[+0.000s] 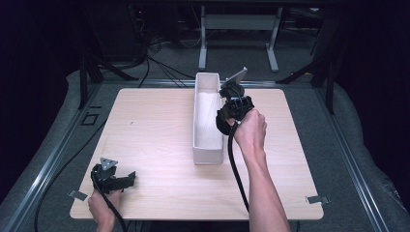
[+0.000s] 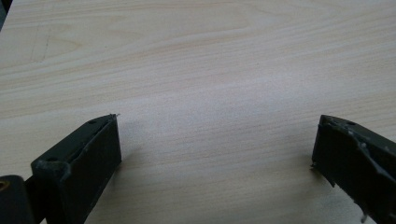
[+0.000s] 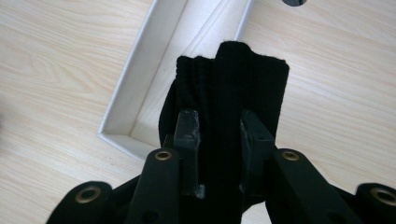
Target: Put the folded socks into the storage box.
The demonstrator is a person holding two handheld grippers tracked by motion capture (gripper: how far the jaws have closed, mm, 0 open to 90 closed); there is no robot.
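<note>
Left gripper point(image 1: 126, 178) is parked at the table's point(image 1: 154, 145) near left corner, jaws spread wide, nothing between them; it should be left there. Mid-table, the long white box point(image 1: 207, 157) lies lengthwise. Just right of it, the right gripper point(image 3: 218, 133) is clenched on a folded black ribbed knit cloth point(image 3: 243, 79), held above the box's right rim. Judged step: placing the cloth in the box. It should be carried fully over the rim, centred in the narrow channel, lowered, and only then released, so no fold is snagged on the wall.
</note>
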